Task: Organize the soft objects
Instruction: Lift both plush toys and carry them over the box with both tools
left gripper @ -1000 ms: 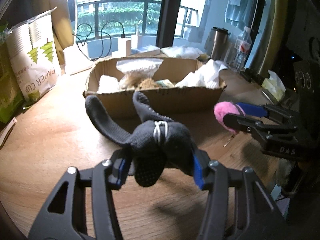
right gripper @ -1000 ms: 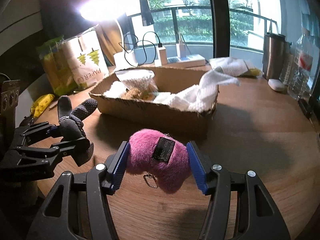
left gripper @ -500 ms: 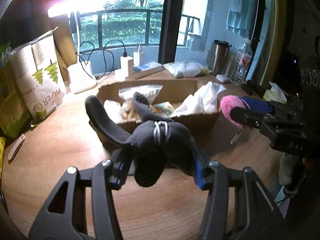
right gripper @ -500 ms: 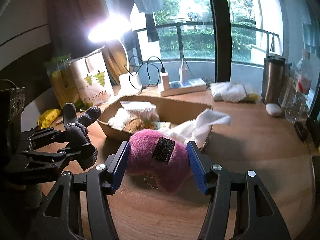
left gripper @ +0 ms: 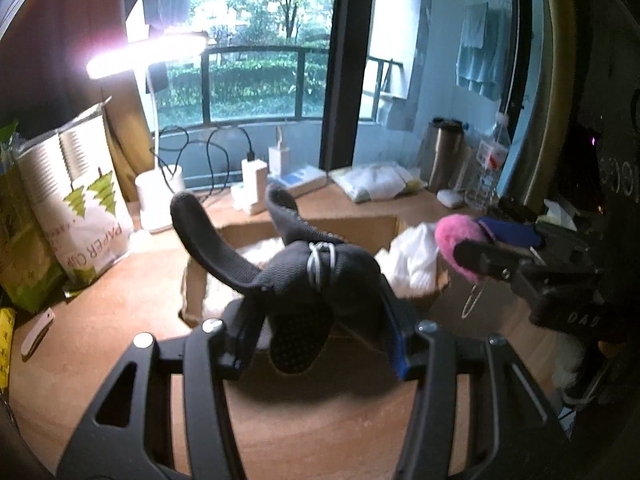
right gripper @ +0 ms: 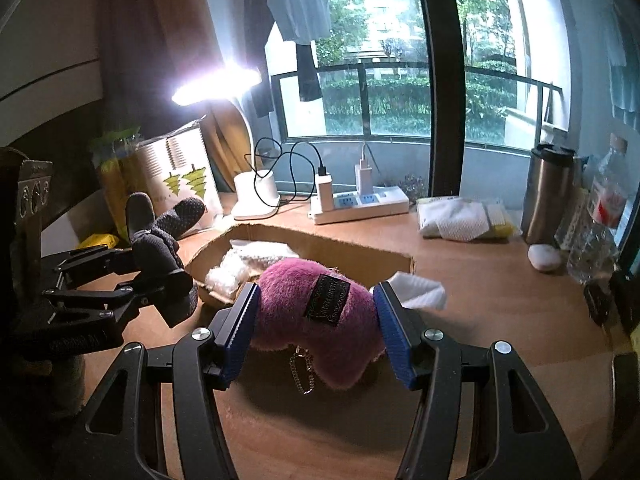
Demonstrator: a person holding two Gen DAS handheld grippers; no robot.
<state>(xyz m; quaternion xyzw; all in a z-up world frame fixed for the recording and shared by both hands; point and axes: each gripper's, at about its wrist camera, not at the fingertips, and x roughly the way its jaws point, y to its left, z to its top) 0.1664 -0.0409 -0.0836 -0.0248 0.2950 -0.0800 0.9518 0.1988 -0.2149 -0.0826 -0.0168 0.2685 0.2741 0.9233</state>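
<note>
the left gripper (left gripper: 320,344) is clamped on a bundle of black socks (left gripper: 308,280), its blue pads pressing both sides of the bundle. a white band is tied round the middle of the socks, and two sock ends stick up and away from the fingers. the bundle hangs clear above the wooden table (left gripper: 100,360), at the near edge of the cardboard box (left gripper: 192,280).

the right gripper (right gripper: 316,332) is closed about halfway on a pink plush toy (right gripper: 288,304), one blue pad against each side. the toy carries a black sewn label (right gripper: 327,300) on top, and a short metal chain (right gripper: 302,372) dangles below it. it too is held off the table, just in front of the box. seen from the right wrist, the left gripper with its socks sits to the left; seen from the left wrist, the pink toy shows at the right, beside the box.

the box lies open on the table and holds white soft things (right gripper: 240,264); a white cloth (right gripper: 420,292) hangs over its right end.

behind the box stand a lit desk lamp (right gripper: 216,84), a white power strip (right gripper: 360,204) with chargers plugged in, and a bag of paper cups (left gripper: 76,200) to the left. to the right are a packet of white cloths (right gripper: 460,218), a steel flask (right gripper: 550,196) and a plastic bottle (right gripper: 600,216).
</note>
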